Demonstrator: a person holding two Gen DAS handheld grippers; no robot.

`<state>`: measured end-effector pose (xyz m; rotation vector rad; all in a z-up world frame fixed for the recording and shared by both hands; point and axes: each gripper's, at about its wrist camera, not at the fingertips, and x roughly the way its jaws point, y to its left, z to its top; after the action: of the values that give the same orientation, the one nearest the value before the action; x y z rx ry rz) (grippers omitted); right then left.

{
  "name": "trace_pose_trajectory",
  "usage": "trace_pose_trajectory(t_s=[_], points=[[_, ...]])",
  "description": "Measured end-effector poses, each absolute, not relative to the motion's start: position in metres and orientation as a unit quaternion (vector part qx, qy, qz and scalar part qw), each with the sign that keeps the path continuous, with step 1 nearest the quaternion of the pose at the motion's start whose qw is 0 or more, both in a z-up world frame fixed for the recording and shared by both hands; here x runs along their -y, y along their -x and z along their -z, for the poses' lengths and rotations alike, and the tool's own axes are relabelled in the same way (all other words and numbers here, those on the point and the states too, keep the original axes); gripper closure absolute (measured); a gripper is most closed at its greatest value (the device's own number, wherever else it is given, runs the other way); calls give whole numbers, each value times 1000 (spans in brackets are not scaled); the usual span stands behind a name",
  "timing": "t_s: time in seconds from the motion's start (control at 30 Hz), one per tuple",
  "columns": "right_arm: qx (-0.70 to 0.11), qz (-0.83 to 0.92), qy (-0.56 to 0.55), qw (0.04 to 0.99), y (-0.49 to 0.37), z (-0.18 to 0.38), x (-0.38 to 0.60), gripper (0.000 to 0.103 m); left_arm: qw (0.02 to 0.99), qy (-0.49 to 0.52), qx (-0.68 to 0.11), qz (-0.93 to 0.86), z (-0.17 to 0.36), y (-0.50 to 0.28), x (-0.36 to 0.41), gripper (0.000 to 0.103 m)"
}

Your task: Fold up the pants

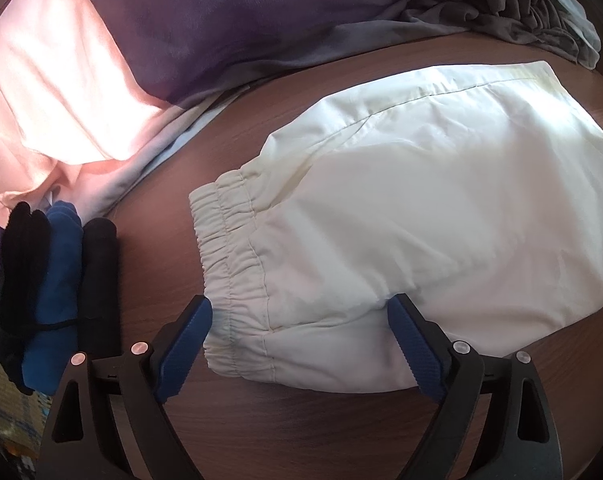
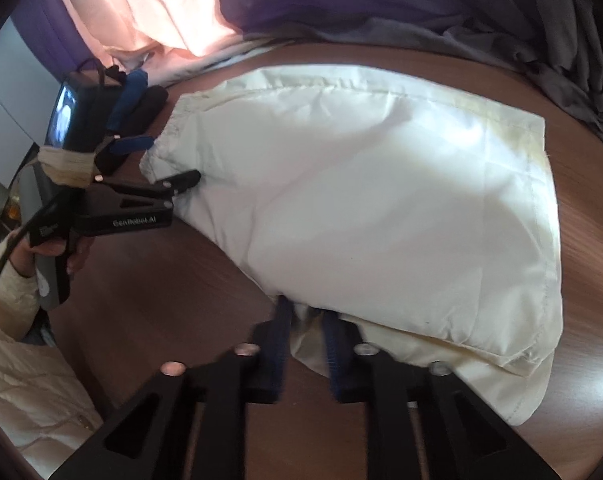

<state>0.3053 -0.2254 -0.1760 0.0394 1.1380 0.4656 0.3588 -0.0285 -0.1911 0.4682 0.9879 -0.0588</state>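
Note:
White pants (image 1: 421,216) lie folded on the brown wooden table (image 1: 301,420), with the elastic waistband (image 1: 225,256) toward the left. My left gripper (image 1: 299,312) is open, its blue pads on either side of the waistband's near corner. In the right wrist view the pants (image 2: 361,200) fill the middle, and the left gripper (image 2: 173,168) sits at their left edge. My right gripper (image 2: 307,316) is nearly closed on a fold of the pants' near edge; the fabric bunches between its blue pads.
Pink fabric (image 1: 53,92), purple fabric (image 1: 221,20) and grey cloth (image 1: 521,4) are piled along the table's far side. Rolled black and blue socks (image 1: 57,288) lie left of the waistband. The person's sleeve (image 2: 21,380) is at the lower left.

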Motion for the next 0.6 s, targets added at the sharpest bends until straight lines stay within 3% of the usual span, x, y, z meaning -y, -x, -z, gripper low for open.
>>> trace_pose_trajectory(t_s=[0.27, 0.6], points=[[-497, -202, 63, 841, -280, 155, 208, 99, 856, -228, -464, 22, 191, -356, 29, 11], [-536, -197, 67, 818, -265, 181, 198, 99, 854, -229, -466, 24, 190, -357, 30, 9]])
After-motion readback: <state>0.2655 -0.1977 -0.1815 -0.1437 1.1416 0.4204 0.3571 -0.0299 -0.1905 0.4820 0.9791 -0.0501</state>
